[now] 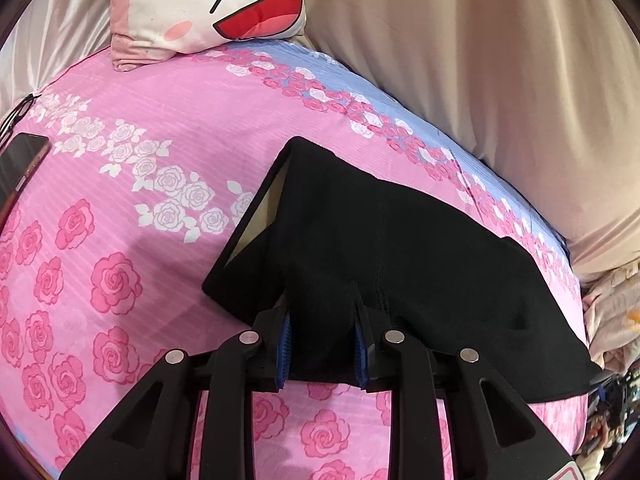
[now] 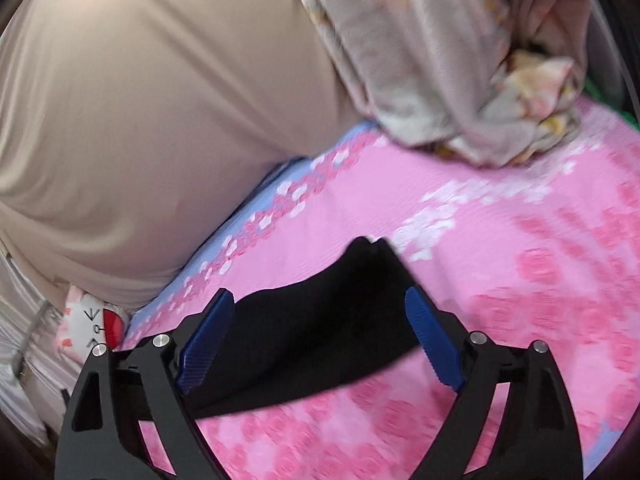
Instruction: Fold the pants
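Observation:
Black pants (image 1: 400, 248) lie folded on the pink rose-print bed sheet (image 1: 120, 240). In the left wrist view my left gripper (image 1: 322, 344) is shut on a bunched near edge of the pants, with black cloth filling the gap between its blue pads (image 1: 283, 344). In the blurred right wrist view my right gripper (image 2: 318, 300) stands wide open. Another end of the pants (image 2: 320, 332) lies flat on the sheet between its fingers, and its blue pads (image 2: 208, 332) do not press on the cloth.
A cartoon-face pillow (image 1: 224, 0) sits at the head of the bed. A phone (image 1: 20, 168) and glasses (image 1: 20, 110) lie at the left edge. A beige drape (image 1: 480, 80) runs along the far side. A crumpled floral blanket (image 2: 460, 60) lies beyond the right gripper.

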Action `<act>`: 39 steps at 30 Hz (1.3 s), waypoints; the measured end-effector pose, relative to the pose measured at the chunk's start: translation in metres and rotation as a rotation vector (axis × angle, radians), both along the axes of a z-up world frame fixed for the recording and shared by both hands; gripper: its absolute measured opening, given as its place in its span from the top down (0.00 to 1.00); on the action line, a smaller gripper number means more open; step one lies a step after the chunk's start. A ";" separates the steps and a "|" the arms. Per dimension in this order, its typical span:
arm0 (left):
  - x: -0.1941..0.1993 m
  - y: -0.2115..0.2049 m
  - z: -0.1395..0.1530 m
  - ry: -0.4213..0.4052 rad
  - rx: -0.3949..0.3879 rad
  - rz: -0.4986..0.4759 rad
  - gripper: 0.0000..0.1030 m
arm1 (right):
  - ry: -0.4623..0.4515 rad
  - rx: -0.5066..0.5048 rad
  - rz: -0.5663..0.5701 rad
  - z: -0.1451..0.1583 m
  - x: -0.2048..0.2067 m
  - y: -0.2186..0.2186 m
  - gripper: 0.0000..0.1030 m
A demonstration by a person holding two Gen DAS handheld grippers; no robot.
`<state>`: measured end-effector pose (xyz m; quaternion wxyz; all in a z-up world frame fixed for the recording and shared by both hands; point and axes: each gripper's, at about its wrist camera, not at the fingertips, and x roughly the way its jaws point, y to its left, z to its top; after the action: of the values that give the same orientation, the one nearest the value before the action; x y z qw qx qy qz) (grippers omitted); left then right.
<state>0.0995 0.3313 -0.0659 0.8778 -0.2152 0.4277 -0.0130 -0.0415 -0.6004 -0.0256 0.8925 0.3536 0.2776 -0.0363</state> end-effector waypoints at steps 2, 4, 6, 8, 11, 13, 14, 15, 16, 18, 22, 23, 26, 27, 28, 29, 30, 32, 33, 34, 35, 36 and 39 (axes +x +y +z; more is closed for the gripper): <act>0.007 -0.001 0.002 0.010 0.006 0.001 0.77 | 0.071 0.003 0.024 -0.010 0.033 0.002 0.46; 0.014 -0.001 0.007 0.011 0.008 0.002 0.77 | 0.094 -0.043 0.021 -0.004 0.056 0.008 0.95; 0.021 -0.002 0.017 -0.001 0.008 0.002 0.77 | -0.106 -0.085 0.061 0.037 0.048 0.024 0.96; 0.023 -0.004 0.026 -0.007 0.023 -0.008 0.77 | -0.196 -0.195 0.065 0.067 0.023 0.042 0.96; 0.021 -0.007 0.023 0.003 0.058 -0.026 0.77 | -0.064 -0.220 0.013 0.044 0.004 0.031 0.95; 0.020 -0.004 0.014 0.019 0.048 -0.027 0.77 | 0.156 -0.163 -0.049 -0.010 -0.004 0.009 0.95; 0.019 -0.002 0.007 0.031 0.030 -0.022 0.77 | 0.207 -0.141 -0.065 -0.027 -0.009 0.006 0.94; 0.019 0.000 0.001 0.038 0.014 -0.019 0.77 | 0.229 -0.127 -0.069 -0.037 -0.012 0.007 0.92; 0.019 0.001 -0.001 0.034 0.006 -0.017 0.76 | 0.230 -0.110 -0.074 -0.045 -0.017 0.009 0.91; 0.018 0.002 -0.001 0.023 0.001 -0.016 0.76 | 0.206 -0.106 -0.093 -0.042 -0.024 0.014 0.87; 0.020 0.002 -0.001 0.018 0.013 -0.040 0.74 | 0.224 -0.079 -0.090 -0.045 -0.010 0.008 0.79; 0.021 0.002 -0.002 0.017 0.011 -0.048 0.74 | 0.219 -0.079 -0.098 -0.044 -0.006 0.007 0.79; 0.027 0.002 0.007 0.002 0.033 -0.077 0.77 | 0.213 -0.145 -0.119 -0.033 0.002 0.009 0.78; 0.028 0.002 0.014 -0.013 0.051 -0.089 0.77 | 0.226 -0.165 -0.122 -0.033 0.007 0.012 0.77; 0.028 0.001 0.020 -0.026 0.073 -0.099 0.76 | 0.239 -0.176 -0.128 -0.035 0.009 0.011 0.78; 0.027 0.002 0.023 -0.029 0.098 -0.110 0.72 | 0.245 -0.172 -0.131 -0.040 0.010 0.006 0.79; 0.027 0.006 0.023 -0.018 0.122 -0.112 0.68 | 0.234 -0.150 -0.132 -0.041 0.007 0.005 0.79; 0.024 0.027 0.016 0.018 0.127 -0.081 0.39 | 0.203 -0.102 -0.149 -0.041 -0.003 0.000 0.78; 0.019 0.040 0.014 0.022 0.101 -0.057 0.38 | 0.190 -0.074 -0.158 -0.042 -0.009 -0.003 0.78; 0.011 0.052 0.015 0.024 0.090 -0.018 0.45 | 0.181 -0.055 -0.164 -0.042 -0.014 -0.004 0.78; -0.001 0.067 0.020 0.016 0.122 0.052 0.45 | 0.169 -0.041 -0.179 -0.042 -0.020 -0.004 0.78; -0.010 0.078 0.025 0.000 0.123 0.087 0.45 | 0.154 -0.052 -0.203 -0.038 -0.026 -0.002 0.78; -0.032 0.105 0.043 -0.038 0.072 0.168 0.45 | 0.103 -0.165 -0.326 -0.019 -0.045 0.011 0.75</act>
<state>0.0679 0.4366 -0.0224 0.8909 -0.2183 0.3917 0.0719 -0.0870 -0.5893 -0.0442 0.8855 0.3171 0.2578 -0.2212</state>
